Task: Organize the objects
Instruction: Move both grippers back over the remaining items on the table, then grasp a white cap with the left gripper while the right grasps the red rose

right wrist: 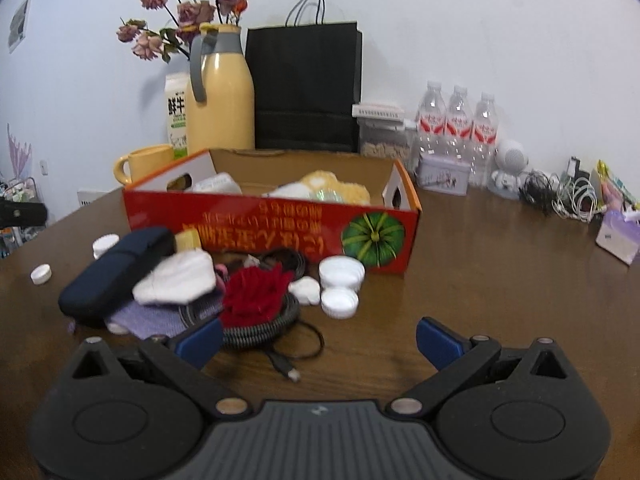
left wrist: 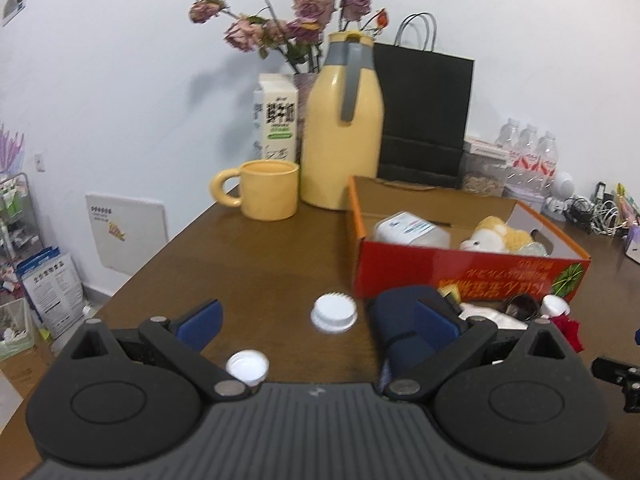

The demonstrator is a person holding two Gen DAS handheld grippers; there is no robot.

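Note:
A red cardboard box (left wrist: 468, 270) (right wrist: 280, 228) on the brown table holds a white container (left wrist: 412, 232) and a yellow-white plush toy (left wrist: 496, 238). In front of it lies a pile: a dark blue case (right wrist: 116, 272) (left wrist: 396, 320), a white cloth (right wrist: 176, 278), a red fabric flower (right wrist: 256, 290), a coiled cable (right wrist: 264, 328) and white caps (right wrist: 340, 270). My left gripper (left wrist: 320, 322) is open, with a white cap (left wrist: 334, 312) between its fingers and another white cap (left wrist: 247, 366) near its left finger. My right gripper (right wrist: 320, 338) is open and empty, just in front of the pile.
A yellow mug (left wrist: 268, 194), yellow thermos jug (left wrist: 344, 132), milk carton (left wrist: 276, 118), dried flowers and a black paper bag (left wrist: 424, 116) stand behind the box. Water bottles (right wrist: 456, 128), a tin (right wrist: 442, 174) and tangled cables (right wrist: 568, 196) sit at the back right. The table's left edge drops off.

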